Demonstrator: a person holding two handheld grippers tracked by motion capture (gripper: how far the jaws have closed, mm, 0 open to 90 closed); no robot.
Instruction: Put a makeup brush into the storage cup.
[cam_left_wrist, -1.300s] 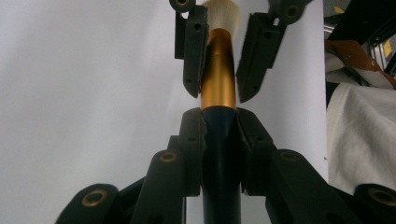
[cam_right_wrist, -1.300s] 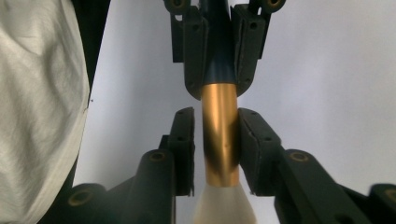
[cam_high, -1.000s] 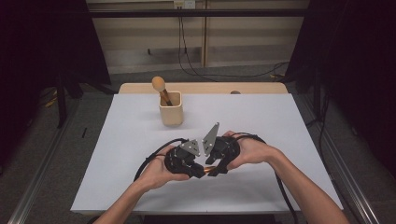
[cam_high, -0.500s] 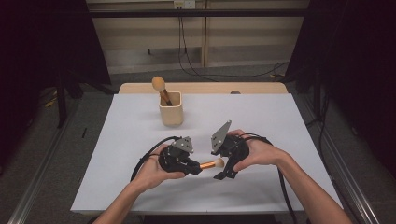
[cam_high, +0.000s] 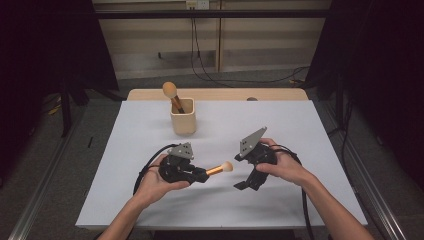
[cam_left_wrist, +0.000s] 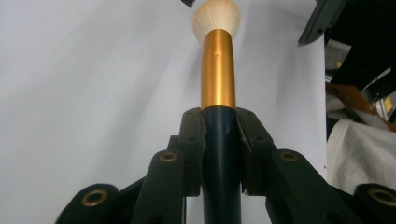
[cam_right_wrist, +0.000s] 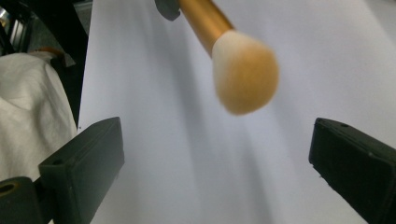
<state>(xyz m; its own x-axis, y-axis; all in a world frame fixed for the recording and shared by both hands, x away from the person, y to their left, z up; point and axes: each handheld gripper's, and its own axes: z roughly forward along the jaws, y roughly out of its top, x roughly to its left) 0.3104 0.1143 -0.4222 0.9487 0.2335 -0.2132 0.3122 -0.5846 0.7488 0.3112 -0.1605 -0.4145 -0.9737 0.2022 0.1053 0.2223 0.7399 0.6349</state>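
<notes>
High view: over the white desk (cam_high: 280, 135) the left claw (cam_high: 200, 175) is clamped on the dark handle of a makeup brush (cam_high: 219, 169), whose gold collar and pale bristle head point at the right claw (cam_high: 243, 184). That claw has just been opening; its jaws stand wide with nothing between them, just beside the bristles. A cup (cam_high: 183, 123) with another brush (cam_high: 172, 95) stands farther back.

Both forearms enter from the bottom of the high view. The left gripper (cam_high: 202, 175), low and left of centre, points right with jaws clamped tight; the right gripper (cam_high: 244, 182), right of centre, points down-left, its jaws having just been opening, now wide apart
</notes>
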